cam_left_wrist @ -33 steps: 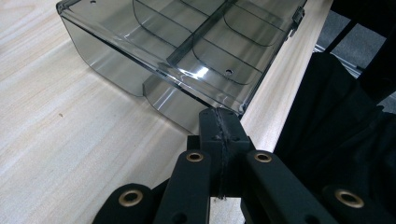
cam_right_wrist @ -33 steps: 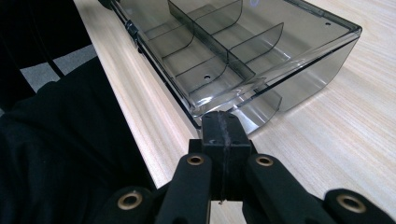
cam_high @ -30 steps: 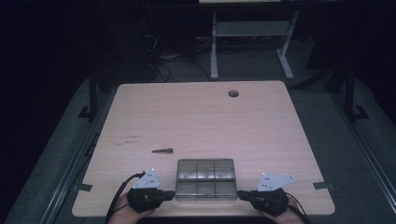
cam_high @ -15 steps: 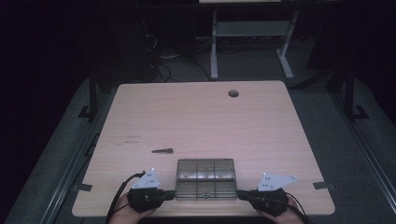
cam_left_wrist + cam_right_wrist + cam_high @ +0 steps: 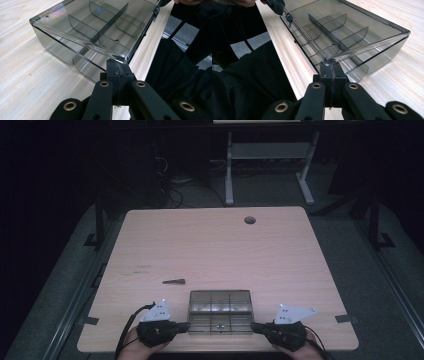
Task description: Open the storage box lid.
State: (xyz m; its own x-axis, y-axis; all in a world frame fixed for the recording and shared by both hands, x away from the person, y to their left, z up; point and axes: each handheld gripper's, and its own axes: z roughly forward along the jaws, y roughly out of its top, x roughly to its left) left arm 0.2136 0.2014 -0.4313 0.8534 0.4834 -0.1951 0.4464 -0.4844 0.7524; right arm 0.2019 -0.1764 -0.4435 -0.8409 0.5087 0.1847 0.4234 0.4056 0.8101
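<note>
One clear smoky compartment box sits on the counter at its near edge, about midway between left and right. Inside it, dividers mark off compartments in two rows of three, six in all as far as the high view shows. One small dark wedge-shaped piece lies on the counter just left of and a little beyond the box, apart from it. One round hole is cut in the counter near the far edge.

There are two tongs. The left tongs meet the near left corner of the box, and the right tongs meet its near right corner, so the box lies between them. Both tongs are clenched, jaws pressed flat together; in the left gripper view the tips touch the corner of the slightly raised lid, and in the right gripper view the tips touch the opposite lid corner. Neither pair grasps anything.
</note>
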